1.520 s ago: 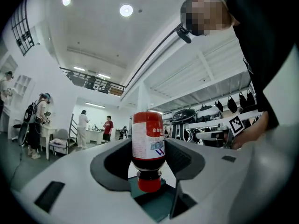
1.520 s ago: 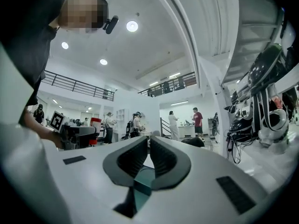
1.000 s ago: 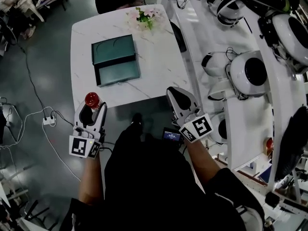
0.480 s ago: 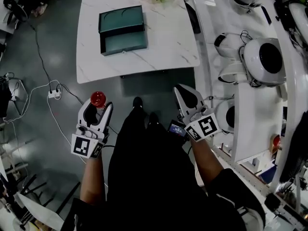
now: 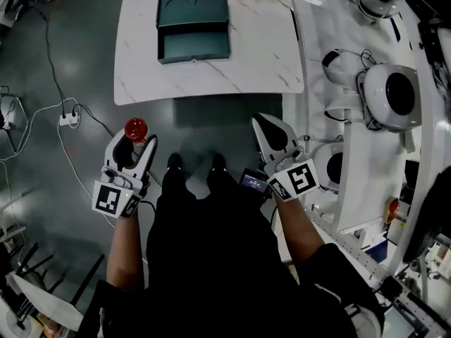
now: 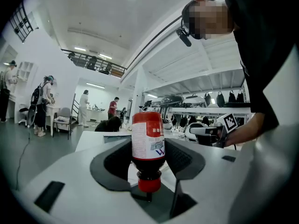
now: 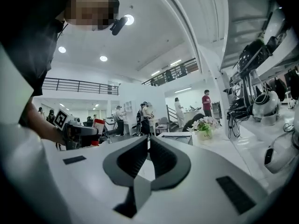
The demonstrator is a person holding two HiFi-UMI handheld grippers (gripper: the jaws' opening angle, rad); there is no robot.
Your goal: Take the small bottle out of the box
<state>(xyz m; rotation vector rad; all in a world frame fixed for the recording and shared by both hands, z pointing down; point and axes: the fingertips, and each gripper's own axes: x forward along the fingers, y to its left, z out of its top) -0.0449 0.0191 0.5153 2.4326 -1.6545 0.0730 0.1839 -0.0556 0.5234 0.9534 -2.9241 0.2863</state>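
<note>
My left gripper (image 5: 132, 141) is shut on the small red bottle (image 5: 135, 129), held over the floor short of the table's near edge. In the left gripper view the bottle (image 6: 148, 143) stands between the jaws with its red cap pointing toward the camera. The dark green box (image 5: 193, 28) lies open on the white marble table (image 5: 254, 62), its two halves showing nothing inside. My right gripper (image 5: 273, 127) is shut with nothing in it, level with the left one; in its own view the jaws (image 7: 148, 146) meet at the tips.
A white counter (image 5: 366, 139) with white helmets and round devices runs along the right. A power strip (image 5: 68, 119) and cables lie on the grey floor at left. Flowers (image 7: 204, 125) stand at the table's far end. People stand far off in the hall.
I have stepped back from the table: it and the box slid up and away in the head view. Both grippers kept their pose, the bottle still held in the left.
</note>
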